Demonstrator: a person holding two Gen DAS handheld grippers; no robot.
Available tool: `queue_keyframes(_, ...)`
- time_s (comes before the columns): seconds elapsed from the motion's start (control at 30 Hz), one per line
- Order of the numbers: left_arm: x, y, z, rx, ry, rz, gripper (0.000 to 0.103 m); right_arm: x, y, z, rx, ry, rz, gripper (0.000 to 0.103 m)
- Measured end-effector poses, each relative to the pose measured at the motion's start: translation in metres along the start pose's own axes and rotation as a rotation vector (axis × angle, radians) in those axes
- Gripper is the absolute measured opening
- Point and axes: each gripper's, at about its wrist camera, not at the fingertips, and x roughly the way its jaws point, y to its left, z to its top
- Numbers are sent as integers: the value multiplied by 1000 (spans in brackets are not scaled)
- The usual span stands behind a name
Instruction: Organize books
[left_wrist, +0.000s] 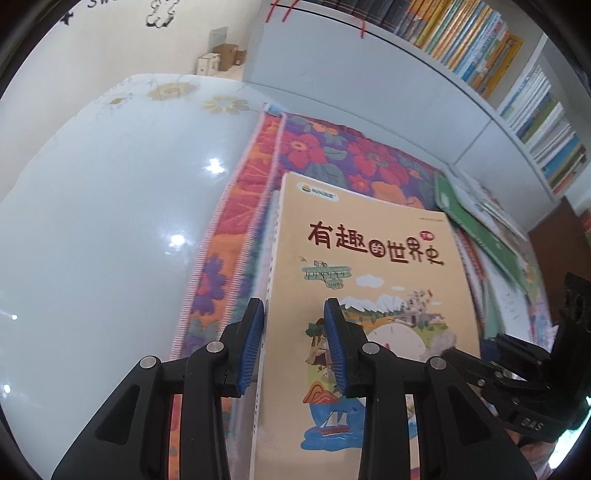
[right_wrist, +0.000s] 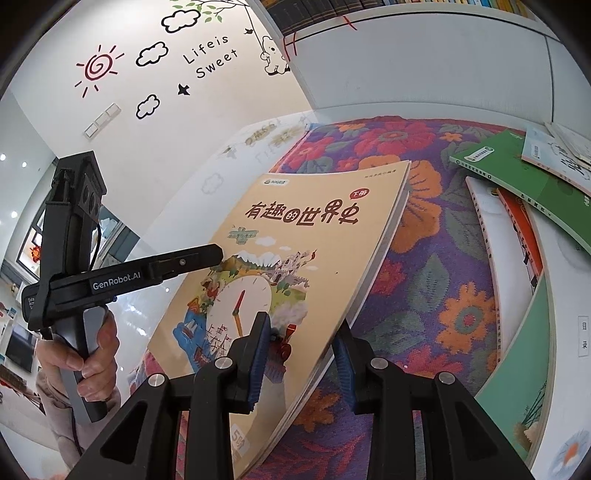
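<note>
Books are the worry: from the left wrist view, the left gripper (left_wrist: 293, 343) stands narrowly parted astride the tan book's (left_wrist: 373, 280) left edge, one pad outside the pages, one on the cover, seemingly pinching the stack held tilted above the rug (left_wrist: 325, 147). In the right wrist view the right gripper (right_wrist: 301, 360) likewise clamps the book's near right corner, narrowly parted. Only edges are pinched, so if the hands drift apart, the lower book could slide out onto the loose pile (right_wrist: 517, 221).

A home reading room: packed bookshelf (left_wrist: 480, 48), flowered rug (right_wrist: 424, 236), cartoon wall decals (right_wrist: 155, 55)
</note>
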Motion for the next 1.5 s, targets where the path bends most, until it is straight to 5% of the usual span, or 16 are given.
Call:
queue_keyframes(0.8, 0, 9, 2, -46, -6, -29, 30, 3, 8, -3, -48, -3, -17, 41)
queue_keyframes(1.27, -4, 6, 0, -27, -11, 15, 30, 4, 15, -4, -36, 145, -97, 45)
queue_keyframes(1.5, -4, 2, -1, -13, -4, 21, 30, 8, 0, -2, 34, 138, -47, 45)
